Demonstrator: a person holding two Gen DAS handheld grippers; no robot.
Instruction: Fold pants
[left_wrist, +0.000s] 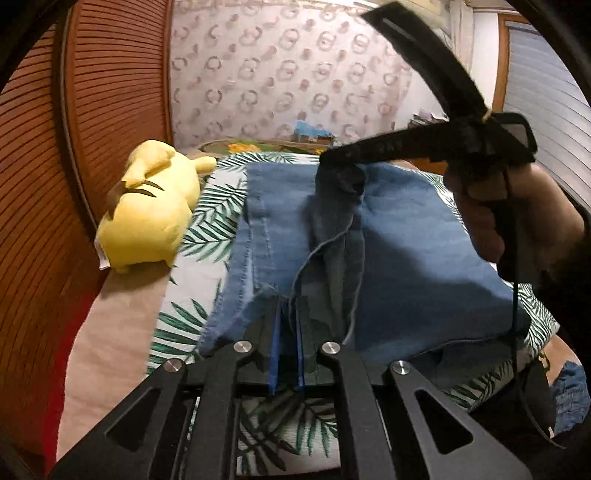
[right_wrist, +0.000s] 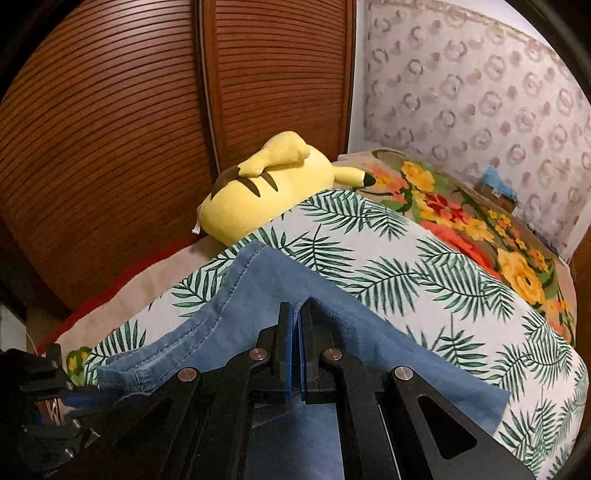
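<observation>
The pants (left_wrist: 406, 236) lie on the bed (right_wrist: 424, 266). Left hand-held gripper (left_wrist: 288, 314) pinches the near edge; right hand-held gripper (right_wrist: 295, 314) pinches the far edge, probably so both corners lift together for an even fold.

Slatted wooden doors (right_wrist: 147, 129) stood beside ring-patterned wallpaper (right_wrist: 480, 92); a window blind (left_wrist: 546, 110), perhaps, hung far right.

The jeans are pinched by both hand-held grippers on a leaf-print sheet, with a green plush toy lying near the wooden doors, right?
Not quite: the plush toy is yellow, as the right wrist view shows. The rest holds: both hand-held grippers pinch the jeans on the leaf-print sheet.
</observation>
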